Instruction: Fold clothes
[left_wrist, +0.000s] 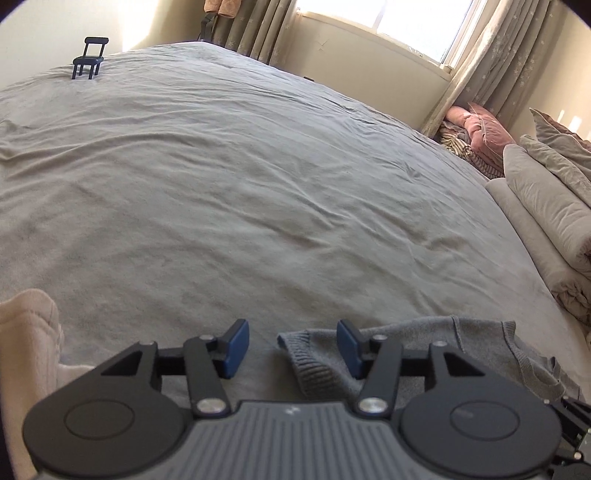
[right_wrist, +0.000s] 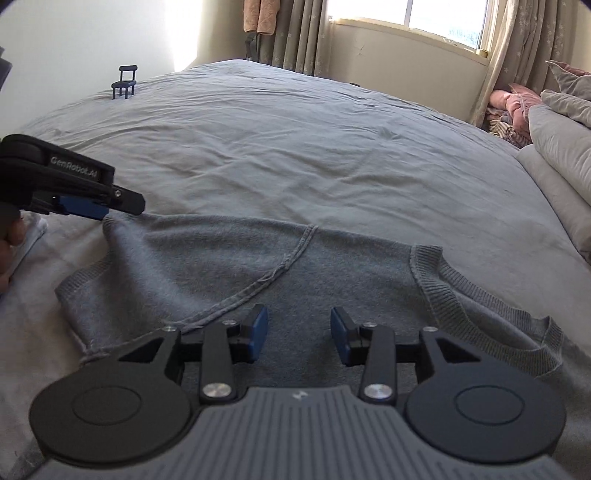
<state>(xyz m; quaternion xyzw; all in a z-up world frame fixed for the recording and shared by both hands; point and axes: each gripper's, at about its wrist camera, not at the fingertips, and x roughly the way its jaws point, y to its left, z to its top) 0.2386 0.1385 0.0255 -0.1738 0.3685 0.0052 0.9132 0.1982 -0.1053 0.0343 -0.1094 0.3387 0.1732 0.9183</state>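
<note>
A grey knit sweater (right_wrist: 258, 266) lies spread on the grey bedsheet (right_wrist: 295, 147), partly folded, with a ribbed edge at its right. My right gripper (right_wrist: 299, 338) is open and hovers just above the sweater's near part. My left gripper (left_wrist: 293, 347) is open at the sweater's left end; a ribbed corner of the sweater (left_wrist: 406, 343) lies between and under its fingers. In the right wrist view the left gripper (right_wrist: 103, 210) shows from the side, its tips at the sweater's far left corner.
A small black toy chair (left_wrist: 89, 57) stands on the far left of the bed. A cream garment (left_wrist: 29, 332) lies at the near left. Folded grey duvets (left_wrist: 546, 206) and pink bedding (left_wrist: 476, 129) pile at the right. Curtains and a window are behind.
</note>
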